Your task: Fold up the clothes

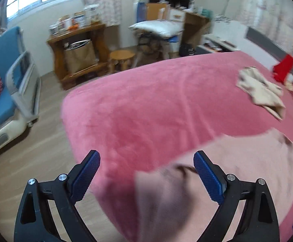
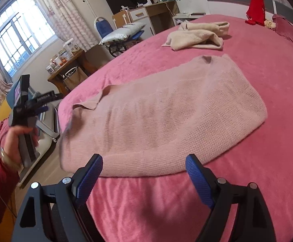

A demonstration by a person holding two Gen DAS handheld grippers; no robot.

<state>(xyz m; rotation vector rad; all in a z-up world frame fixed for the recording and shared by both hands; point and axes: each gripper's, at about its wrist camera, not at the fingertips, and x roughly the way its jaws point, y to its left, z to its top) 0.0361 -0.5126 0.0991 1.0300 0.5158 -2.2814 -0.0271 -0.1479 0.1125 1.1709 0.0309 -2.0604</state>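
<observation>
Window daylight — fisheye warp, motion blur

Left gripper [image 1: 146, 173], jaws apart, over pink sweater [image 1: 237, 161].

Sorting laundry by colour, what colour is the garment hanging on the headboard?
Red garment, clearest in the right wrist view.

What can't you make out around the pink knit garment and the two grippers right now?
- Pink knit garment, left wrist view: its near corner is smeared by motion blur, so its edge there is unreadable.
- Same garment, right wrist view: whatever lies beneath is hidden by its own top layer.
- Left gripper: seen small and side-on in the right wrist view; its open fingers show only in its own view.
- Beige garment: too crumpled to identify.
</observation>
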